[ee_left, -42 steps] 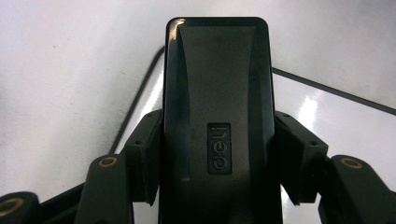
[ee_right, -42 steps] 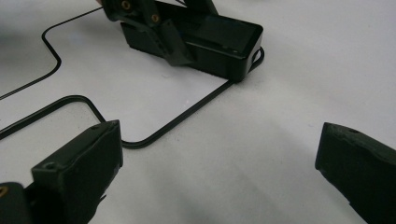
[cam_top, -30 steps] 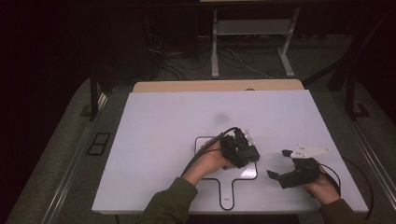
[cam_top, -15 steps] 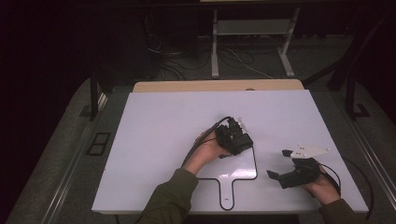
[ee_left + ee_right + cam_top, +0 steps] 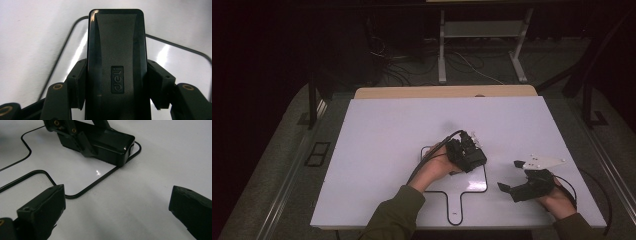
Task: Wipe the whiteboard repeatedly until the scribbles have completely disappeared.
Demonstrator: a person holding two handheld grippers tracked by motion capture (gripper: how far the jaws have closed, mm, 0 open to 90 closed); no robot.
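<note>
My left gripper (image 5: 468,154) is shut on a black rectangular case (image 5: 116,50) marked "deli", its pads (image 5: 78,82) pressing on both long sides. It holds the case low over the far right corner of a black paddle-shaped outline (image 5: 432,191) drawn on the white tabletop (image 5: 382,145). In the right gripper view the case (image 5: 112,143) sits at that corner, with the left gripper (image 5: 75,135) behind it. My right gripper (image 5: 517,187) rests near the table's front right, jaws wide open (image 5: 117,205), nothing between them.
A wooden board edge (image 5: 442,92) runs behind the white top. Beyond it the dark floor carries cables (image 5: 412,70) and a metal stand (image 5: 482,30). A cable (image 5: 432,157) trails from the left gripper over the hand.
The left gripper with the case has shifted a little toward the far side of the outline. The right gripper has stayed put.
</note>
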